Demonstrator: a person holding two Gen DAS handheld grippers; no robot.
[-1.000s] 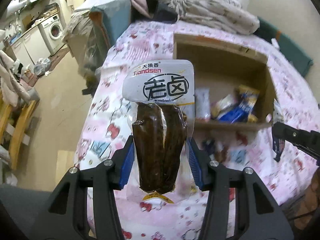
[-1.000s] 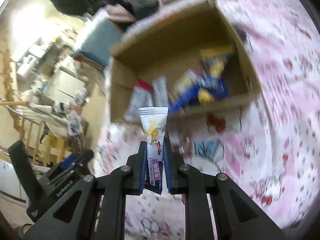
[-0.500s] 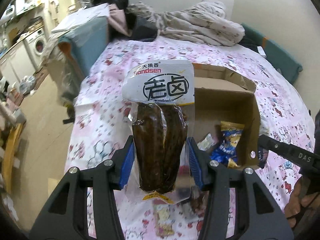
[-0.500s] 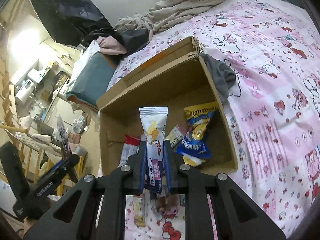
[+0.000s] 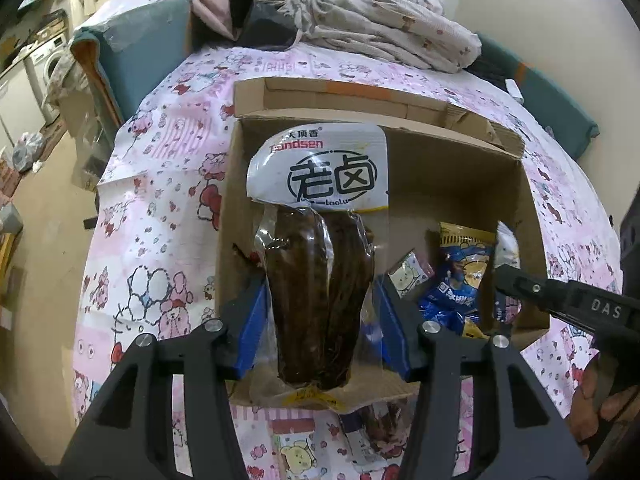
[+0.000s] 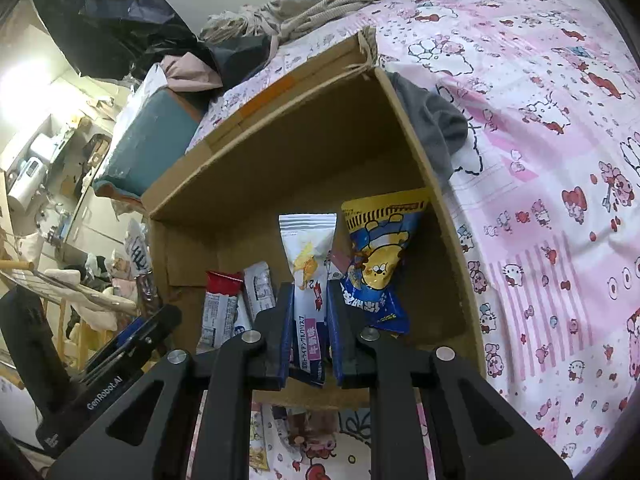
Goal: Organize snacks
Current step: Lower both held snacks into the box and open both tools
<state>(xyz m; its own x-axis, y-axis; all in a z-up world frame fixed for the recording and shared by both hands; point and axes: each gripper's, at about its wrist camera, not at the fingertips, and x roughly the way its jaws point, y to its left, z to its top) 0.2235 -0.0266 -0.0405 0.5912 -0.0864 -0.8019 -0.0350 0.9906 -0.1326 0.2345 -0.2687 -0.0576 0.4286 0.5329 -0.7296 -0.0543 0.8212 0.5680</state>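
My left gripper [image 5: 320,320] is shut on a clear pack of dark braised meat with a white label [image 5: 318,264], held over the left half of the open cardboard box [image 5: 440,184]. My right gripper [image 6: 310,336] is shut on a slim white snack sachet [image 6: 306,272], held above the same box [image 6: 304,152]. A blue and yellow bear snack bag [image 6: 376,264] lies inside at the right; it also shows in the left wrist view [image 5: 460,276]. Two white and red packets [image 6: 232,308] stand inside at the left. The right gripper's tip [image 5: 516,284] reaches into the left wrist view.
The box sits on a bed with a pink cartoon sheet [image 5: 160,208]. Loose snack packs [image 5: 368,428] lie on the sheet just in front of the box. Bundled bedding [image 5: 380,32] and a teal cushion [image 5: 140,48] lie behind it. A grey cloth [image 6: 436,128] hangs by the box's right wall.
Both grippers moved forward toward the box, which now fills more of each view. The meat pack now hangs over the box interior. Both grips are unchanged.
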